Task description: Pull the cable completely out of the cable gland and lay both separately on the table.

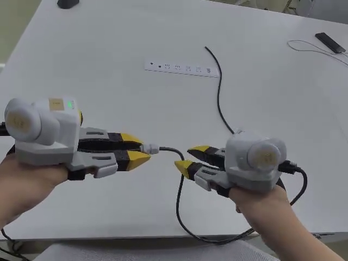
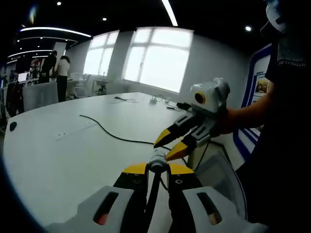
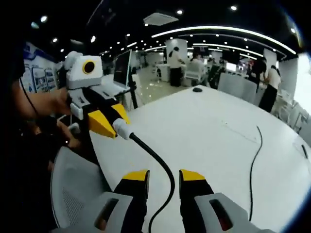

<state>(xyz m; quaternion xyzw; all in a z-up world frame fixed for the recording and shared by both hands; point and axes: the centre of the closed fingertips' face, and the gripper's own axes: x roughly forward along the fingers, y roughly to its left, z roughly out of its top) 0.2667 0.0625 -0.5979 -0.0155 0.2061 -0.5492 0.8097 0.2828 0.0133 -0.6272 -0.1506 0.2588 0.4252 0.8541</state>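
A small white cable gland is pinched at the tips of my left gripper, which is shut on it. A black cable leaves the gland toward the right and loops down past the table's front edge. My right gripper faces the left one, open, a short way from the gland. In the right gripper view the cable runs between the spread jaws of the right gripper up to the gland. The left gripper view has the gland clamped at the left gripper.
A white power strip lies mid-table, and a black cable runs from beside it toward the right gripper. A dark flat device and a thin wire sit far right. A dark object is at the back. A grey chair stands below the table edge.
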